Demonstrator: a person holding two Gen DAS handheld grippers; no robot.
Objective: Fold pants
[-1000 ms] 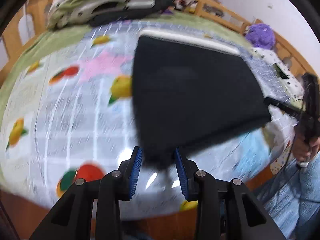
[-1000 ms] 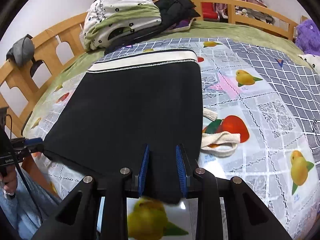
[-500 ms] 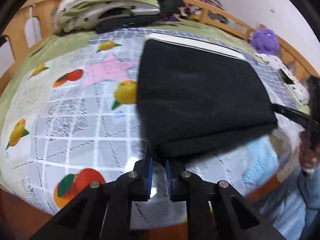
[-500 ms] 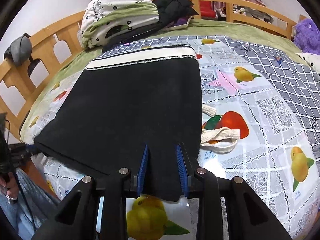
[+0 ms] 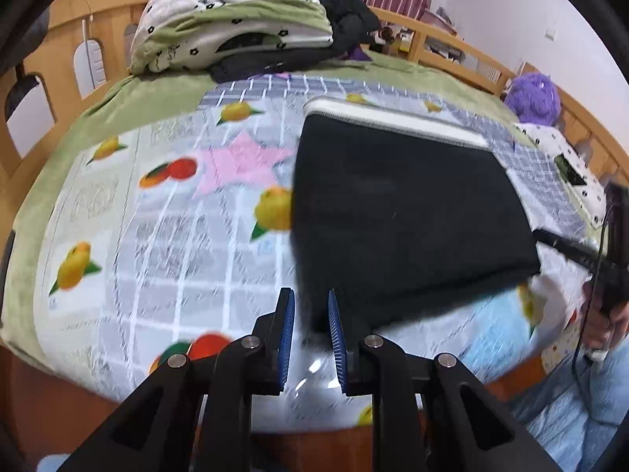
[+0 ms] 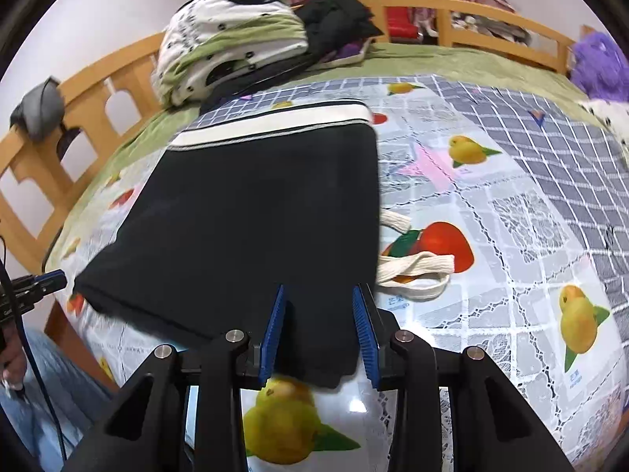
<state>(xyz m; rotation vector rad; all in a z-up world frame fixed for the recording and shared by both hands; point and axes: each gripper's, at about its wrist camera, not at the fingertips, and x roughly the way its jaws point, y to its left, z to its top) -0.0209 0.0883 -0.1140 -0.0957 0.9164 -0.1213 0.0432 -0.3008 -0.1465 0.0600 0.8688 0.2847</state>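
Observation:
The black pants with a white waistband lie folded flat on the fruit-print bedspread; they also show in the right wrist view. My left gripper is open at the pants' near left corner, not holding the cloth. My right gripper is open, with the pants' near right corner lying between its blue pads. A white drawstring sticks out at the pants' right side.
A folded quilt and dark clothes are piled at the bed's far end. A wooden bed rail runs around the bed. A purple plush toy sits at the right. The person's jeans are by the bed edge.
My left gripper was shut on the pants' corner half a second ago; it has opened and let go. My right gripper has opened a little wider. The pants now rest flat.

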